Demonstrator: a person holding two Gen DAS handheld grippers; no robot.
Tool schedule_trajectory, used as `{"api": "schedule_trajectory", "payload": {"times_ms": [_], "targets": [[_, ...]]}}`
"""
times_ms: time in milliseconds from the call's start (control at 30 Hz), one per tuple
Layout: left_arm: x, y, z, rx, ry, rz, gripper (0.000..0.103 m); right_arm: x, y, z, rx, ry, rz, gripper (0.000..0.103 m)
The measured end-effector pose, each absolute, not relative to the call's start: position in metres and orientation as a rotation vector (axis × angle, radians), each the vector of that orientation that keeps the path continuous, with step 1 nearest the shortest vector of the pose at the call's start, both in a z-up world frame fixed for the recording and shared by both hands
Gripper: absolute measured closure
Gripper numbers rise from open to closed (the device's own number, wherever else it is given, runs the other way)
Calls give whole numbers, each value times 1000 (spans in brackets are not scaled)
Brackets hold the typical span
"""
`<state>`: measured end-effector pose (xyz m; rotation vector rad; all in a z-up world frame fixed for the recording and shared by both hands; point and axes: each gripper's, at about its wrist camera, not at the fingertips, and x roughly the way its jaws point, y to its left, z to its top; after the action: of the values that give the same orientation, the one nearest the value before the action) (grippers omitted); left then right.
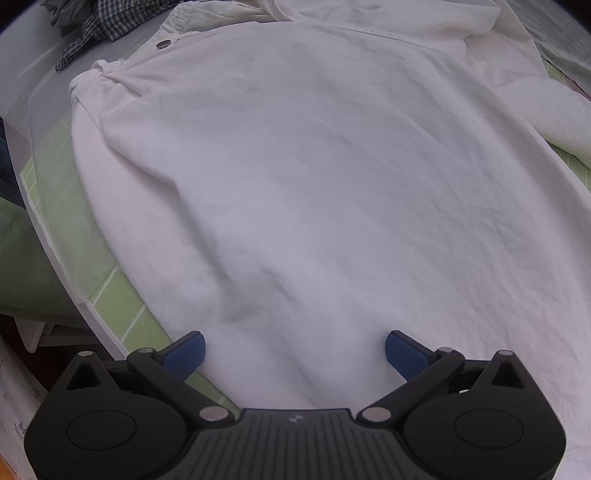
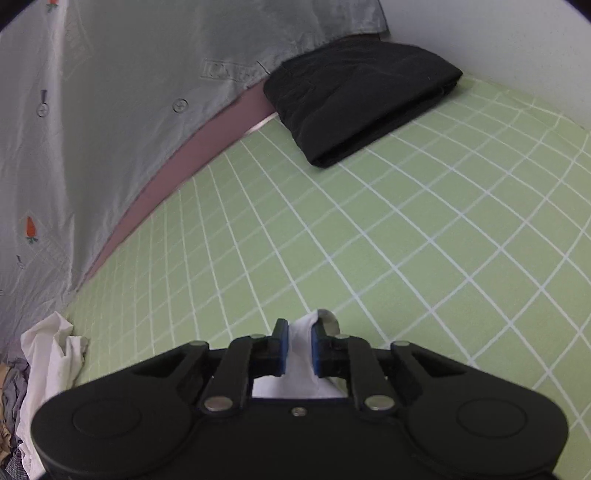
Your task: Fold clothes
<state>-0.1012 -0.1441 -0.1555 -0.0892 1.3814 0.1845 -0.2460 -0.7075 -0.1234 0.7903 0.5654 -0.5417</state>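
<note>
Left wrist view first: big white shirt (image 1: pixel 314 177) spread flat across the green checked sheet (image 1: pixel 114 302), filling pretty much the whole frame from 6 up to 12 o'clock. Left gripper (image 1: pixel 295 350) low at 6 o'clock, blue pads (image 1: pixel 188 354) spread wide apart, hovering right over the near edge of the fabric, nothing pinched between them. Dark button (image 1: pixel 162 44) up near 11 o'clock on what looks like the placket edge. Bunched bit of the same white cloth at about 10 o'clock, a loose rounded fold out at 2 o'clock. Dark plaid garment (image 1: pixel 99 29) crumpled at 11 o'clock past the shirt, touching or just beside its top edge, hard to tell which. Over to the right wrist view: right gripper (image 2: pixel 297 347) at 6 o'clock, pads pulled close together and clamped on a small tuft of white fabric (image 2: pixel 301 336) sticking up between them. Which part of the shirt that tuft is, can't say. Ahead of it, open green sheet (image 2: pixel 369 240) with white grid lines. Folded black garment (image 2: pixel 362 96) sitting at 12 to 1 o'clock, well apart from the gripper. Grey printed cloth (image 2: pixel 110 92) with little carrot motifs running along 9 to 11 o'clock. Messy heap of crumpled clothes (image 2: pixel 48 362) down at 8 o'clock by the sheet's edge.
</note>
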Motion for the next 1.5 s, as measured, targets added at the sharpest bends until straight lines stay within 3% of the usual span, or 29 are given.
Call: {"api": "schedule_trajectory", "payload": {"times_ms": [100, 167, 233, 333, 400, 567, 633, 767, 867, 1100, 1367, 1500], "targets": [[-103, -143, -154, -104, 1380, 198, 0, -268, -708, -88, 822, 324, -485, 94], [-104, -144, -153, -105, 1379, 197, 0, -266, -707, -82, 722, 341, -576, 99], [-105, -144, -152, -107, 1380, 194, 0, -265, -707, -87, 654, 411, -651, 93], [-107, -143, -151, -112, 1377, 194, 0, -262, -706, -104, 573, 556, -749, 78], [-109, -142, -149, -109, 1368, 195, 0, -269, -697, -111, 552, 595, -784, 42], [-116, -138, -140, -95, 1336, 158, 1, -294, -664, -139, 598, 674, -845, 19], [-119, -136, -134, -97, 1314, 147, 1, -303, -649, -150, 604, 710, -874, 17], [-126, -113, -115, -122, 1245, 137, 1, -313, -619, -164, 577, 757, -921, 2], [-115, -96, -105, -129, 1200, 146, 1, -312, -603, -169, 506, 794, -939, 1], [-67, 25, -118, -207, 1156, 249, 1, -306, -577, -170, 545, 792, -987, 0], [-24, 83, -132, -238, 1149, 278, 1, -276, -529, -172, 547, 825, -994, 0], [3, 98, -138, -229, 1145, 281, 7, -267, -513, -170, 562, 828, -1018, 0]]}}
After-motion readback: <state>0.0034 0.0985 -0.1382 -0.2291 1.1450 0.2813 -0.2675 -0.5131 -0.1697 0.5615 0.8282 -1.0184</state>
